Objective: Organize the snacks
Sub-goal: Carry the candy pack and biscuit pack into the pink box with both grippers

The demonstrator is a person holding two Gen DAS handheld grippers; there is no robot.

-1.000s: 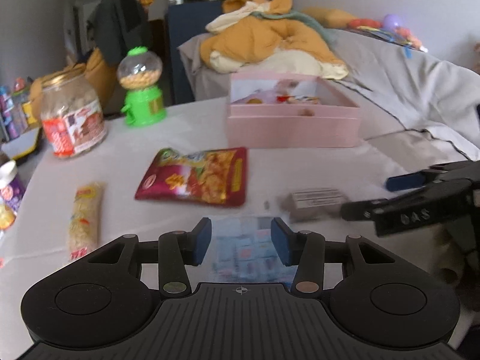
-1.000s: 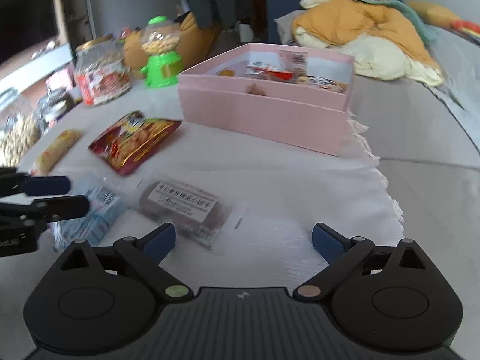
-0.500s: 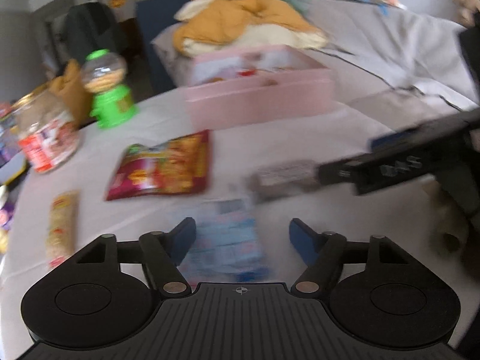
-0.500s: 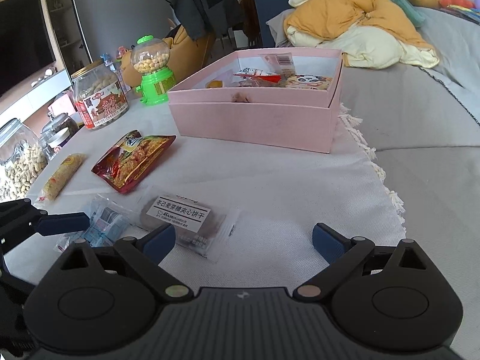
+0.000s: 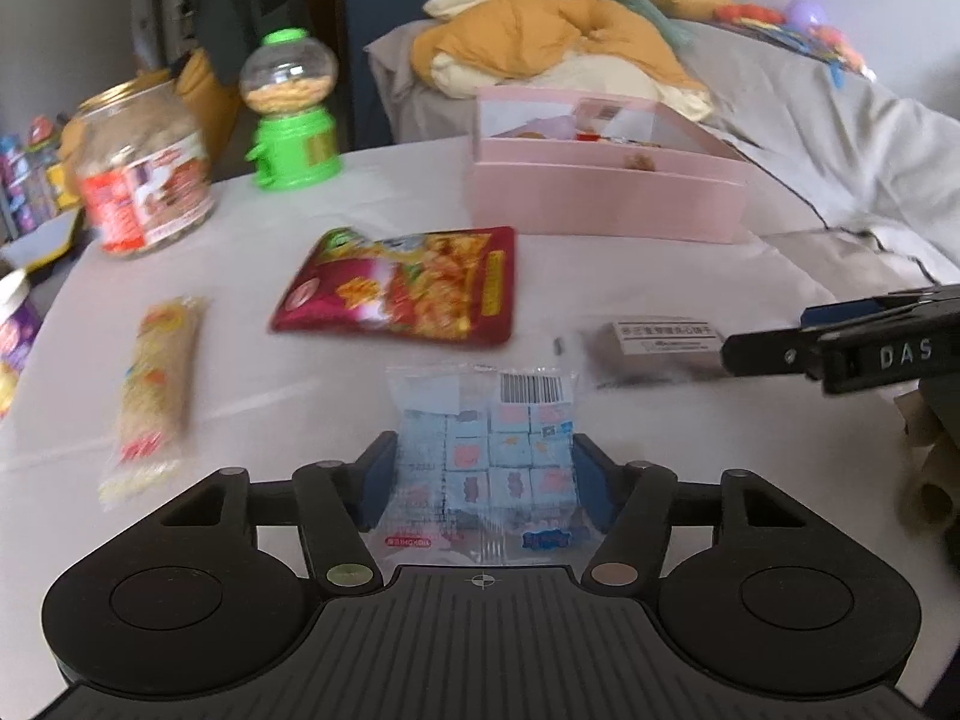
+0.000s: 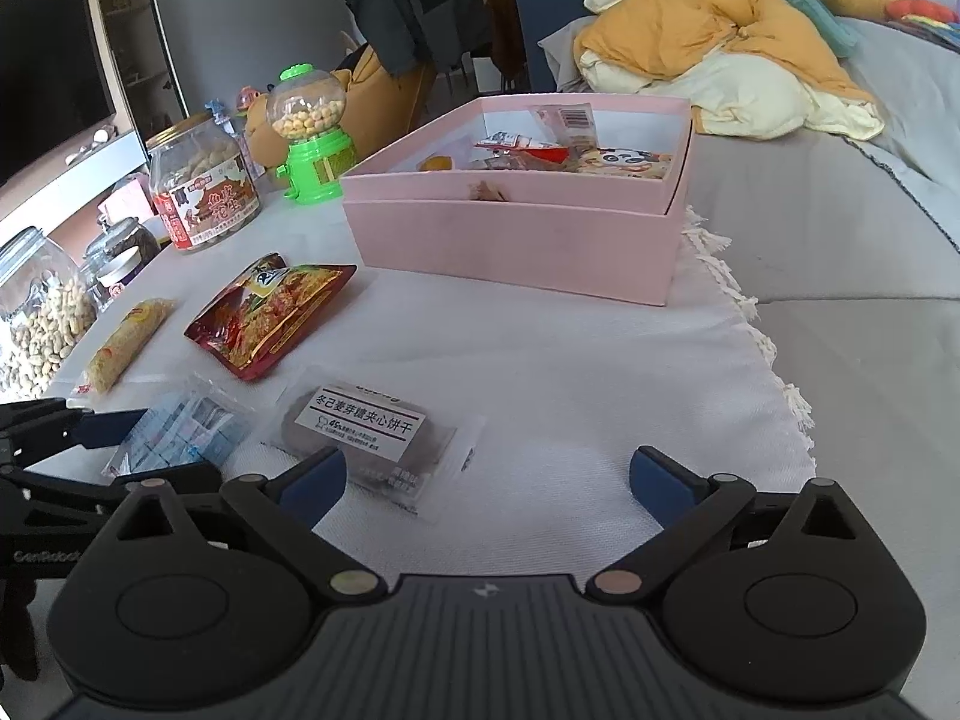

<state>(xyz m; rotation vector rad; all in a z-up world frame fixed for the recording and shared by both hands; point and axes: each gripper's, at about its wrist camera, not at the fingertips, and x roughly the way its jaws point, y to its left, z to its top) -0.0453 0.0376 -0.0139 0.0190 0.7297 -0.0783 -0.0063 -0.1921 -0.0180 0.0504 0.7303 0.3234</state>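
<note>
A clear bag of blue candies [image 5: 483, 450] lies on the white tablecloth between the fingers of my left gripper [image 5: 483, 471], which stand on both sides of it, touching or nearly so. It also shows in the right wrist view [image 6: 180, 429]. My right gripper [image 6: 486, 474] is open and empty above the cloth, just behind a brown biscuit packet [image 6: 369, 429]. A red snack bag [image 5: 408, 288] and a long yellow snack bar [image 5: 153, 384] lie further left. The pink box [image 6: 516, 240] at the back holds several snacks.
A large jar [image 5: 141, 174] and a green gumball machine [image 5: 294, 114] stand at the back left. More jars [image 6: 36, 312] stand at the table's left edge. A grey sofa [image 6: 840, 228] with piled clothes lies to the right.
My left gripper opened wide half a second ago and has now closed in around the blue candy bag. My right gripper has stayed open and moved closer to the biscuit packet.
</note>
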